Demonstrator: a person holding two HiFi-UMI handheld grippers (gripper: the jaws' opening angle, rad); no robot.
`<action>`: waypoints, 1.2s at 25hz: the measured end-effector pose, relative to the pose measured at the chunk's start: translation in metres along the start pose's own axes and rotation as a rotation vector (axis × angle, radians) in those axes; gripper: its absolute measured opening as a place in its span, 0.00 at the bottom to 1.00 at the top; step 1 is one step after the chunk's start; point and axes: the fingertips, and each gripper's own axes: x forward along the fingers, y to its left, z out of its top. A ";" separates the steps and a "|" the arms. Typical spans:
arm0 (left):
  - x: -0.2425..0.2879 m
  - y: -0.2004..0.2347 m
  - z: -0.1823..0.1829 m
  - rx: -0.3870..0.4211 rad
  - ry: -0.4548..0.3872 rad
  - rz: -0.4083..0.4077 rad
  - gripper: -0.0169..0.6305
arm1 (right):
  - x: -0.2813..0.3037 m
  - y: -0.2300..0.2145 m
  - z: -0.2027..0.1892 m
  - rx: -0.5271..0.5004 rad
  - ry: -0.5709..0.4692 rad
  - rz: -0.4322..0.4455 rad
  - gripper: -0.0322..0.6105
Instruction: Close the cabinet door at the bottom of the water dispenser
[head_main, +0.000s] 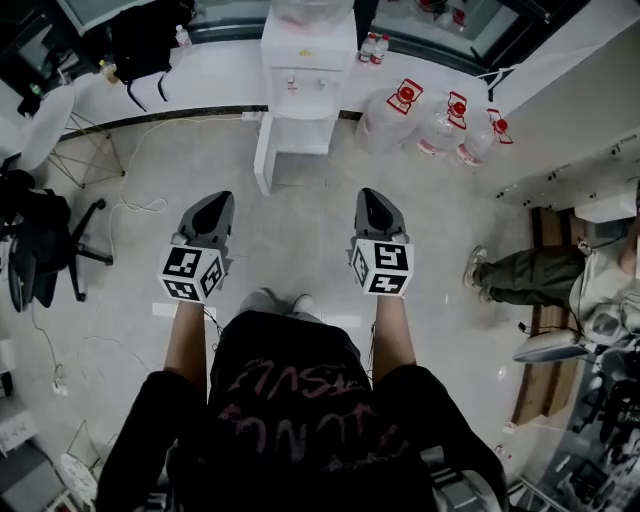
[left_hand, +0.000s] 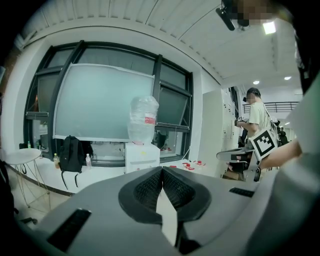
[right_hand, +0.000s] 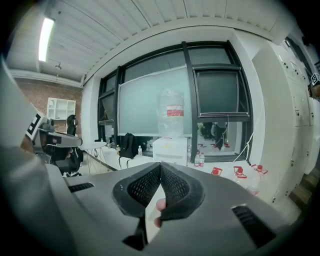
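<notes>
The white water dispenser (head_main: 305, 70) stands against the far ledge with a clear bottle on top. Its bottom cabinet (head_main: 302, 136) is open, and the white door (head_main: 263, 160) swings out toward me on the left side. My left gripper (head_main: 217, 202) and right gripper (head_main: 371, 197) hover side by side over the floor, well short of the dispenser, both shut and empty. From the left gripper view the dispenser (left_hand: 141, 156) shows straight beyond the closed left gripper (left_hand: 162, 168). The right gripper view has the dispenser (right_hand: 170, 149) above the closed right gripper (right_hand: 160, 165).
Three large water jugs (head_main: 430, 122) lie on the floor right of the dispenser. An office chair (head_main: 45, 245) stands at the left, a black backpack (head_main: 140, 40) on the ledge. A seated person's legs (head_main: 525, 275) are at the right. Cables (head_main: 130, 205) trail across the floor.
</notes>
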 end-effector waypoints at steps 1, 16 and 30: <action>0.006 0.004 0.002 -0.002 -0.003 -0.001 0.05 | 0.007 0.000 0.001 0.000 0.001 0.003 0.07; 0.088 0.088 -0.007 -0.005 0.036 -0.101 0.05 | 0.110 0.013 0.011 -0.021 0.031 -0.051 0.07; 0.166 0.124 -0.092 -0.054 0.154 -0.106 0.05 | 0.203 -0.024 -0.037 -0.045 0.073 -0.049 0.07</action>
